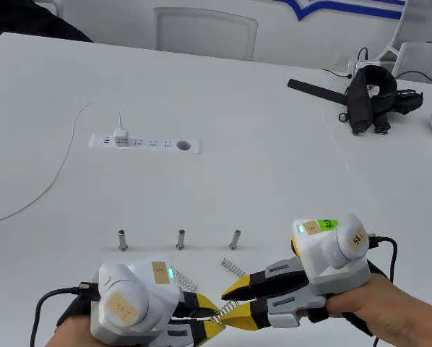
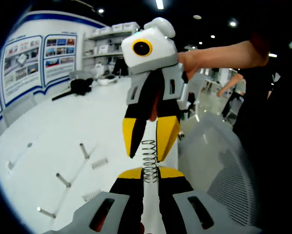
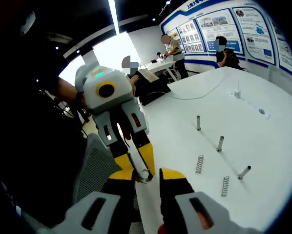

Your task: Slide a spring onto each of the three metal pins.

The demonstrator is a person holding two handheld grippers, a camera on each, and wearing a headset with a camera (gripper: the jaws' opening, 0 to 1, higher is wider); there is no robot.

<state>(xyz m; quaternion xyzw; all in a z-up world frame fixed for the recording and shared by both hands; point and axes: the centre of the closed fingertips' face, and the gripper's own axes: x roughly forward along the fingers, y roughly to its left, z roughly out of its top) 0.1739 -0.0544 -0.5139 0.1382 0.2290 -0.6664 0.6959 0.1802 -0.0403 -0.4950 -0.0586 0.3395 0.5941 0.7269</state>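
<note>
A spring is pinched at one end by the left gripper, nearer the person than the row of pins. Its length runs straight toward the right gripper, tip to tip, whose jaws stand apart around the free end. All three pins stand bare.

Table is white, power strip too, headset black. Pins and every spring are silvery grey. Left gripper and right gripper: white bodies, yellow-and-black jaws, plus a green sticker on the right one.
</note>
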